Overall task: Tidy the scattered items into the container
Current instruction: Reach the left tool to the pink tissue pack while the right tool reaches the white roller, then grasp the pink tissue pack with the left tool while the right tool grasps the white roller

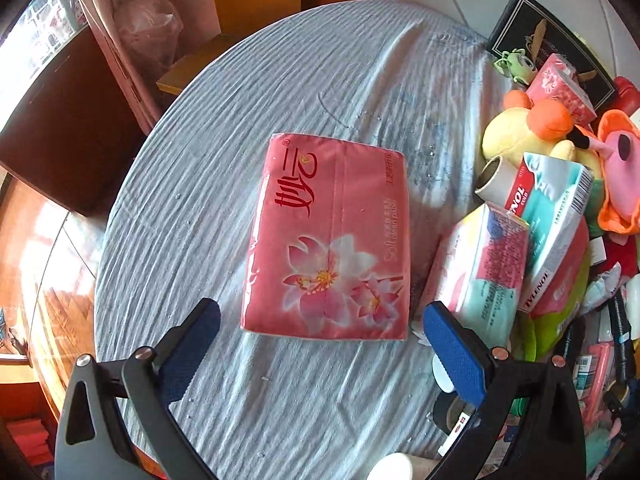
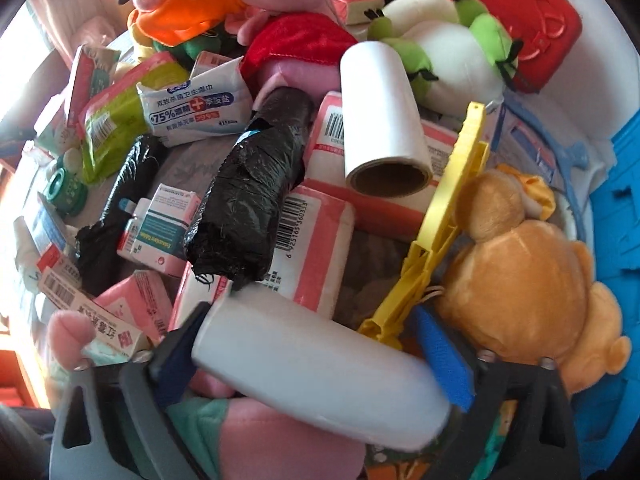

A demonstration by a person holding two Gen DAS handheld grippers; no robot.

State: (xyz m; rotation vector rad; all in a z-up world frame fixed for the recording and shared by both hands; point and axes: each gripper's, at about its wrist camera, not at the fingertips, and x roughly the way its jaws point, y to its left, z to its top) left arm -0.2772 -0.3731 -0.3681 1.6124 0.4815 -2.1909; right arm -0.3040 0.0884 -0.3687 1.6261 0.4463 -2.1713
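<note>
A pink flowered tissue pack (image 1: 328,236) lies flat on the round table's grey-blue cloth (image 1: 224,128). My left gripper (image 1: 322,346) hangs open just above it. Its blue pads (image 1: 192,344) stand either side of the pack's near end, clear of it. In the right wrist view a white roll (image 2: 316,368) lies slantwise between the fingers of my right gripper (image 2: 310,350). One end of the roll is by the left pad (image 2: 182,340), the other by the base of the right pad. The jaws stand wide and I see no firm squeeze.
A heap of items fills the right view: a second white roll (image 2: 384,120), black bag rolls (image 2: 248,200), tissue packs, medicine boxes (image 2: 160,228), a yellow clip (image 2: 440,220), plush toys (image 2: 528,280) and a red case (image 2: 520,16). A blue plastic container (image 2: 616,208) is at the right edge.
</note>
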